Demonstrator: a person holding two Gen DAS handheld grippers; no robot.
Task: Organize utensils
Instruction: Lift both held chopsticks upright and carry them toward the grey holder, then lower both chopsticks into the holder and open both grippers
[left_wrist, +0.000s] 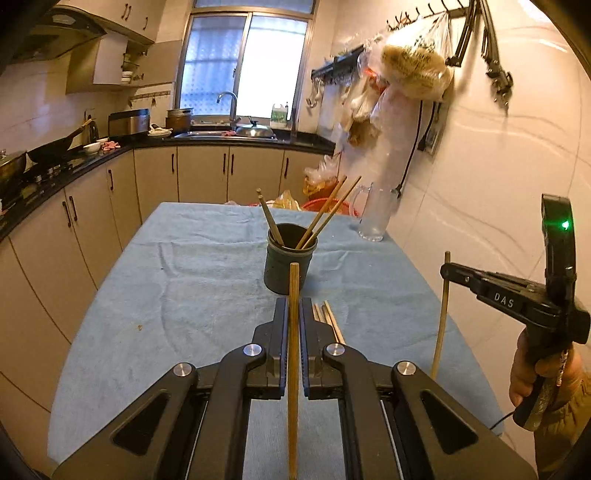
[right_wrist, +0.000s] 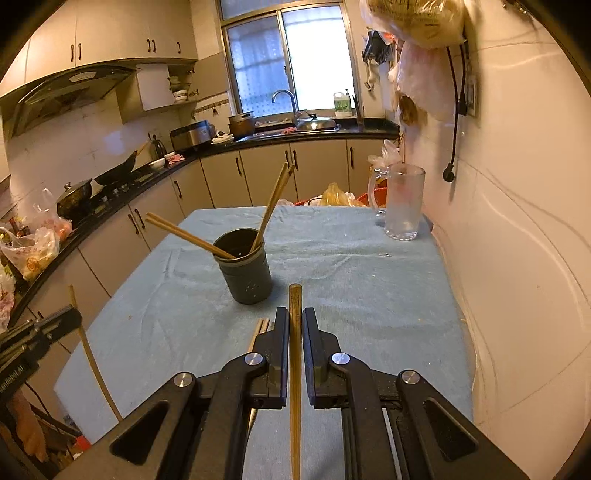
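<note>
Chopsticks stand loosely in the dark holder cup (left_wrist: 286, 264) on the blue-cloth counter (left_wrist: 192, 280), leaning out over its rim. Nearer than the cup, the left tongs (left_wrist: 294, 314) are clamped on one upright chopstick (left_wrist: 293, 369). To the right of the cup, the right tongs (right_wrist: 295, 325) pinch a second chopstick (right_wrist: 295, 369), also upright. A few loose chopsticks (left_wrist: 330, 321) lie on the cloth just in front of the cup. A glass mug (right_wrist: 403, 201) stands beyond the cup, near the wall.

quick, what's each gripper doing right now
Left gripper: closed on one chopstick.
Right gripper: closed on another chopstick.
</note>
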